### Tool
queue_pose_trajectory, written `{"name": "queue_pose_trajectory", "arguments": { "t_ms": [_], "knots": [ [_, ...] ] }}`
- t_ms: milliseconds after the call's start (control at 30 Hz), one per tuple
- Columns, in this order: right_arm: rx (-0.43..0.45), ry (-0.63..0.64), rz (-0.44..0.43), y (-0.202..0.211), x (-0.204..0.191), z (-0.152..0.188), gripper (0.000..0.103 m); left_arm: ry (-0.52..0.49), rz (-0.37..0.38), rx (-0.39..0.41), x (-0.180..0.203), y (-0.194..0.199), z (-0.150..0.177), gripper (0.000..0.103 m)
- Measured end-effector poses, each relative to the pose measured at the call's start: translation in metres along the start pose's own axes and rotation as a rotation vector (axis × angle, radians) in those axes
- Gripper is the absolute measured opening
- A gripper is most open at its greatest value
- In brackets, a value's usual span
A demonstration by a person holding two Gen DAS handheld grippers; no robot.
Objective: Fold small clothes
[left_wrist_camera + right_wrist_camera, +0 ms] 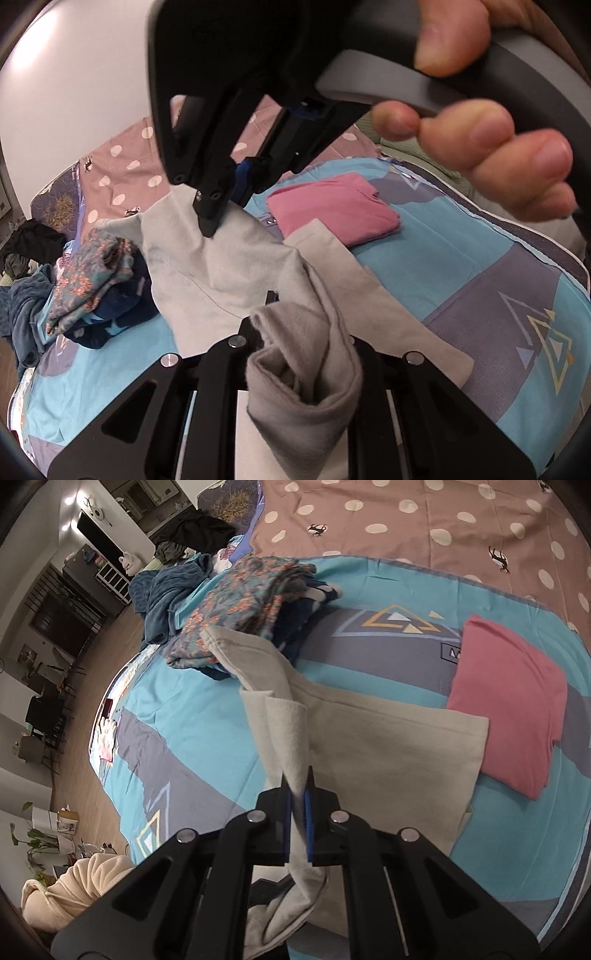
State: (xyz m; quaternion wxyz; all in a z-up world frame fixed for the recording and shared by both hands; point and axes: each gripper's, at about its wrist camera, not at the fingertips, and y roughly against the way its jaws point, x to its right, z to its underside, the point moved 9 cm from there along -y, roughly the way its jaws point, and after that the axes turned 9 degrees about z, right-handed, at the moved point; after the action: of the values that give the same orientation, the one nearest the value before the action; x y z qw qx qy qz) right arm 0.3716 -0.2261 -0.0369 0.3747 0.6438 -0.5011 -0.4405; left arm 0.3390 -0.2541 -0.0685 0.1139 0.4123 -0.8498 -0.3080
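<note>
A light grey garment (229,266) lies partly spread on the blue patterned bedspread (461,258). My left gripper (299,325) is shut on a bunched fold of it, lifted off the bed. My right gripper (210,221) shows in the left wrist view from above, shut on another edge of the same garment. In the right wrist view the right gripper (297,786) pinches a raised fold of the grey garment (388,746) between blue pads. A folded pink garment (332,206) lies beyond it, also in the right wrist view (513,709).
A pile of unfolded clothes, floral on top (92,280), sits to the left, also in the right wrist view (251,602). A brown polka-dot sheet (424,528) covers the far bed. Dark clothes (199,531) lie at the bed's corner. The bed edge and wooden floor (85,709) are left.
</note>
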Motion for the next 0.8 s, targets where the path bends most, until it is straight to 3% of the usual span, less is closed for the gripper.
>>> {"name": "queue_pose_trajectory", "arguments": {
  "t_ms": [233,400,567,800],
  "knots": [
    [0.008,-0.072,-0.033,-0.006,0.051,0.019,0.005,-0.052,0.035,-0.011,0.038,-0.019,-0.005,0.014],
    [-0.012,-0.154,-0.054,-0.02,0.099,0.036,0.005,-0.025,0.076,-0.038,0.06,-0.044,-0.005,0.014],
    [-0.063,-0.243,-0.084,-0.046,0.139,0.059,0.005,0.007,0.096,-0.095,0.083,-0.076,0.01,0.014],
    [-0.122,-0.286,-0.071,-0.081,0.163,0.091,0.005,-0.016,0.101,-0.178,0.095,-0.092,0.041,0.014]
  ]
}}
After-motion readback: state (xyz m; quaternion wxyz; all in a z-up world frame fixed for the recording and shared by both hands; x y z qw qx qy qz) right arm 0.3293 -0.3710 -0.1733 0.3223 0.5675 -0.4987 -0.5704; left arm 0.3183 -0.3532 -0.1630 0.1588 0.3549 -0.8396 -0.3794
